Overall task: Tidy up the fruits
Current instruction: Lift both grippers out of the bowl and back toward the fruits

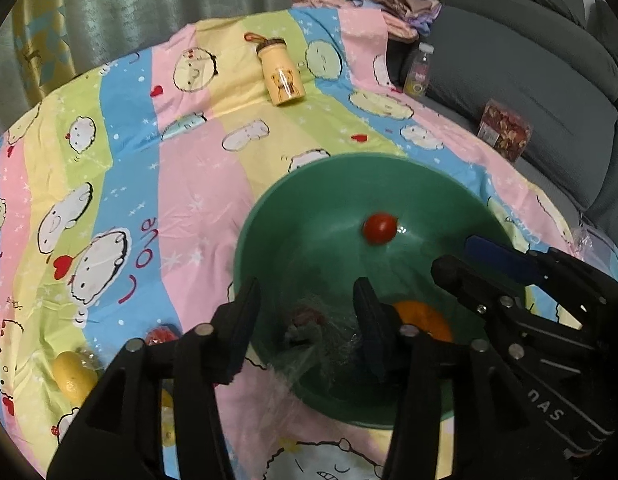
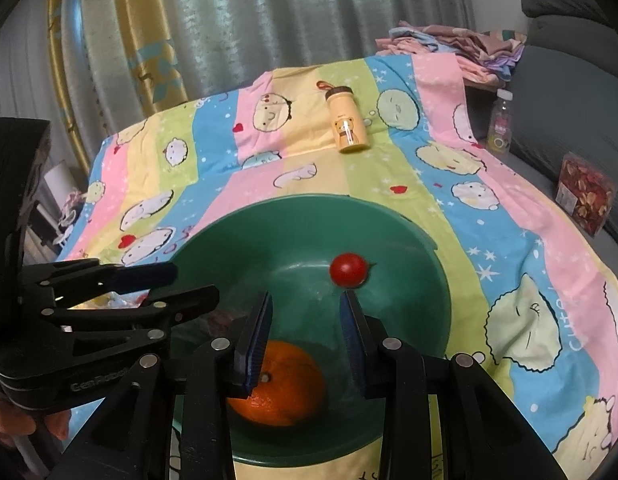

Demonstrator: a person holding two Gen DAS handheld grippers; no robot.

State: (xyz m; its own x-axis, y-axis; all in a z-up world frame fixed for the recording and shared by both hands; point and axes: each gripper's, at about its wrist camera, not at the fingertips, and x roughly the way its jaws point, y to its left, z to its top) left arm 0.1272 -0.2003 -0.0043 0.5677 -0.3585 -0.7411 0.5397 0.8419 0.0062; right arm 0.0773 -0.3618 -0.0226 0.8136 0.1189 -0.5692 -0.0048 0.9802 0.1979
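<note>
Left wrist view: I find my left hand-held gripper [image 1: 305, 320] spread wide and holding nothing, its fingers straddling the near-left rim of the green bowl [image 1: 269, 216]. A clear plastic wrap with something reddish in it [image 1: 305, 320] lies between the fingers; I cannot tell what it is. A cherry tomato [image 1: 380, 228] sits on the bowl's far inner wall, and an orange [image 1: 425, 318] shows partly behind the right finger. Outside the bowl, toward the near-left edge of the cartoon-print sheet [image 1: 181, 184] covering the surface, lie a lemon [image 1: 71, 376] and a small red fruit [image 1: 161, 335].

Right wrist view: my right hand-held gripper [image 2: 305, 340] is likewise spread and empty, poised over the bowl's middle, the orange directly below its left finger. A yellow bottle [image 2: 347, 126] stands near the far edge, well apart.

Judgement: loose fruits remain at the near-left. I would lift the left hand-held gripper clear of the rim, centre the lemon between the pads, close gently, and keep the right one from crowding the bowl.
</note>
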